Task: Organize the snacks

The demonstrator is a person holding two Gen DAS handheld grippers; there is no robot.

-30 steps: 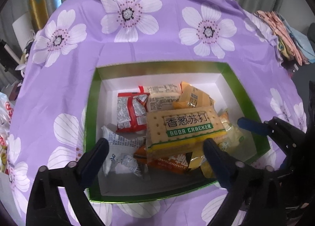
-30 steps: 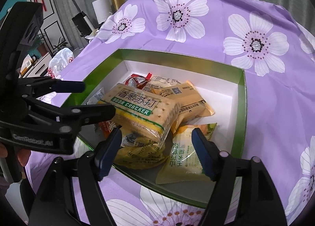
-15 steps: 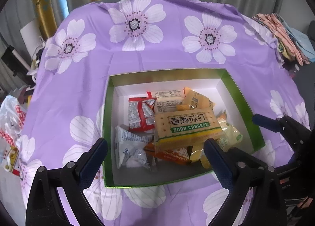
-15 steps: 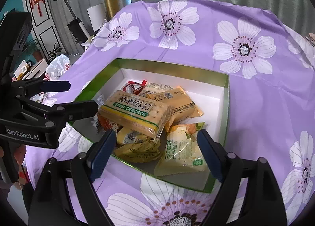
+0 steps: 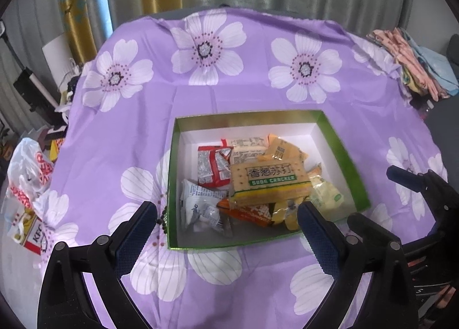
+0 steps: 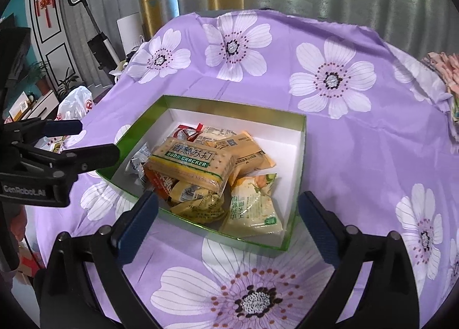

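A green-walled box (image 5: 340, 145) (image 6: 298, 174) with a white inside sits on the purple flowered cloth and holds several snack packets. A soda cracker pack (image 5: 269, 182) (image 6: 190, 165) lies on top of the pile. A red packet (image 5: 213, 167) and a white packet (image 5: 198, 202) lie at its left; a pale green packet (image 6: 252, 208) lies at the right. My left gripper (image 5: 228, 228) is open and empty, above the box's near edge. My right gripper (image 6: 226, 220) is open and empty, above the box's near wall. The left gripper also shows in the right wrist view (image 6: 71, 142).
The purple flowered cloth (image 5: 200, 93) covers the table. White plastic bags (image 5: 28, 174) lie off the left edge. Folded pink and blue cloths (image 5: 416, 62) lie at the far right. Curtains hang behind. A stick vacuum (image 6: 97, 39) stands at the left.
Both grippers have pulled back and up from the box, which looks smaller now. The soda cracker pack stays on the pile. Both grippers stay open.
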